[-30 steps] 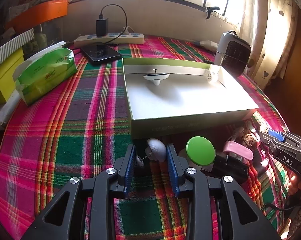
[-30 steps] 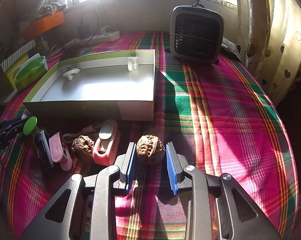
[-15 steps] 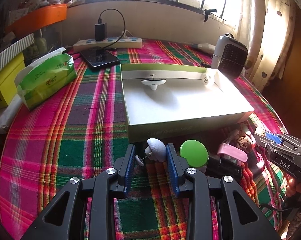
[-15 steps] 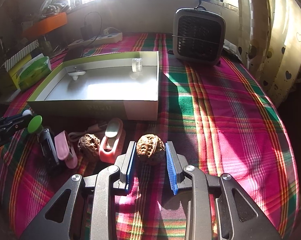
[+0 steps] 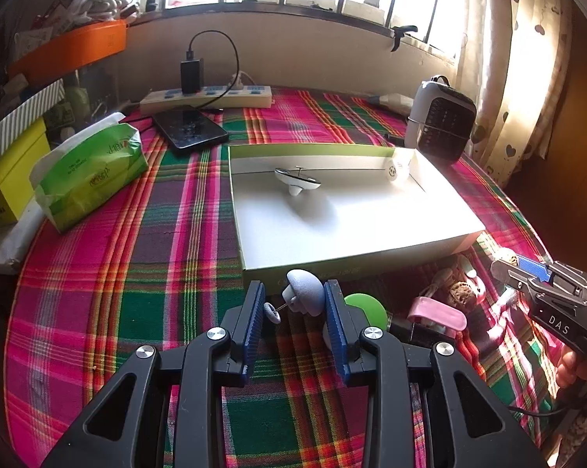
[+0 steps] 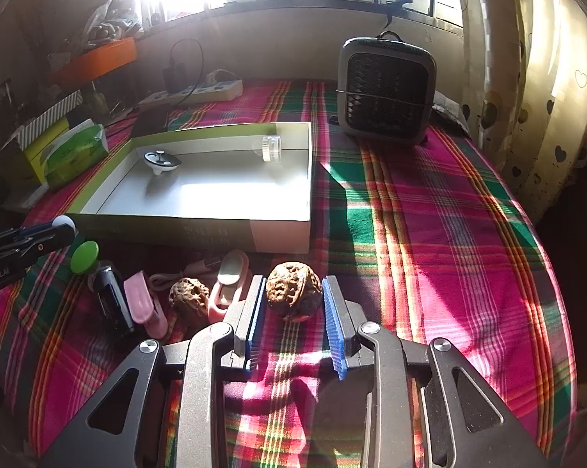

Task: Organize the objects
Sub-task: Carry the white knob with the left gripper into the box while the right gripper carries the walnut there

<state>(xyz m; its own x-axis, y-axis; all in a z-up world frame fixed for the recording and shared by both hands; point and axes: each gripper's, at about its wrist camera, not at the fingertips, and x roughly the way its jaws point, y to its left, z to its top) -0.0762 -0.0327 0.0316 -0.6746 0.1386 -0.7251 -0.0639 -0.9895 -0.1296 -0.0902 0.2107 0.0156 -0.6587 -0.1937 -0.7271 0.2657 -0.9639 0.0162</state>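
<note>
In the left wrist view, we see the left gripper (image 5: 293,304) with its blue fingers (image 5: 254,318) pinching a small grey spinning top (image 5: 303,296) above the plaid counter (image 5: 137,273), just in front of the near wall of the open box (image 5: 332,265); a second top (image 5: 297,182) lies inside the box by its far wall. In the right wrist view, we see the right gripper (image 6: 293,304) with its fingers closed on a walnut (image 6: 292,289), while another walnut (image 6: 189,296) sits on the cloth to its left, beside a pink clip (image 6: 229,284)

Home: heart-print curtains (image 5: 527,89), plaid tablecloth (image 5: 129,257)
</note>
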